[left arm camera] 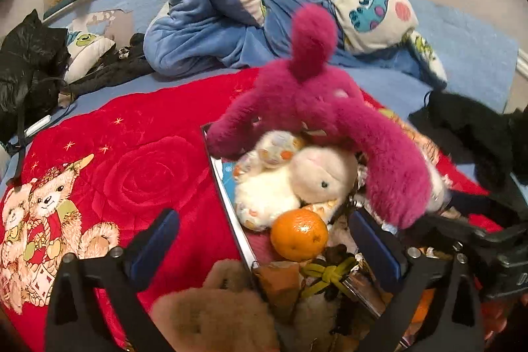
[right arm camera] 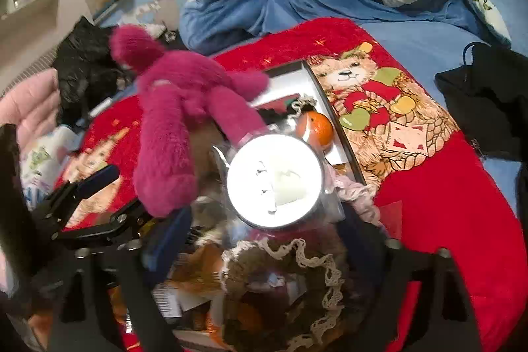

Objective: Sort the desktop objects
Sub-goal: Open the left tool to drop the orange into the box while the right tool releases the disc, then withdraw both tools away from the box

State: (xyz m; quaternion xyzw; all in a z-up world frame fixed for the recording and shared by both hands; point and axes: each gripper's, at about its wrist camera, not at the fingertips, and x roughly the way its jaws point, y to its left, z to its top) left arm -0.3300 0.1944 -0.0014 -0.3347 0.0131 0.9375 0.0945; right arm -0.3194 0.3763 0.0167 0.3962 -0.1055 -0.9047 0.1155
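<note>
A magenta plush toy [left arm camera: 330, 121] hangs over an open box [left arm camera: 227, 197] full of small things: a white plush [left arm camera: 297, 183], an orange [left arm camera: 299, 235], a brown plush [left arm camera: 211, 309]. My left gripper [left arm camera: 264, 240] is open above the box, empty. My right gripper [right arm camera: 264, 213] is shut on a round clear-lidded container [right arm camera: 274, 180]; the magenta plush [right arm camera: 178, 108] hangs attached at the container's far rim. The orange also shows in the right wrist view [right arm camera: 315, 127]. The left gripper shows at the left in the right wrist view [right arm camera: 99, 197].
The box lies on a red bear-print blanket [left arm camera: 115, 180] on a bed. A crumpled blue and cartoon-print duvet [left arm camera: 247, 5] lies behind. Black clothing [left arm camera: 26, 65] is at the left and a black bag [right arm camera: 485, 101] at the right.
</note>
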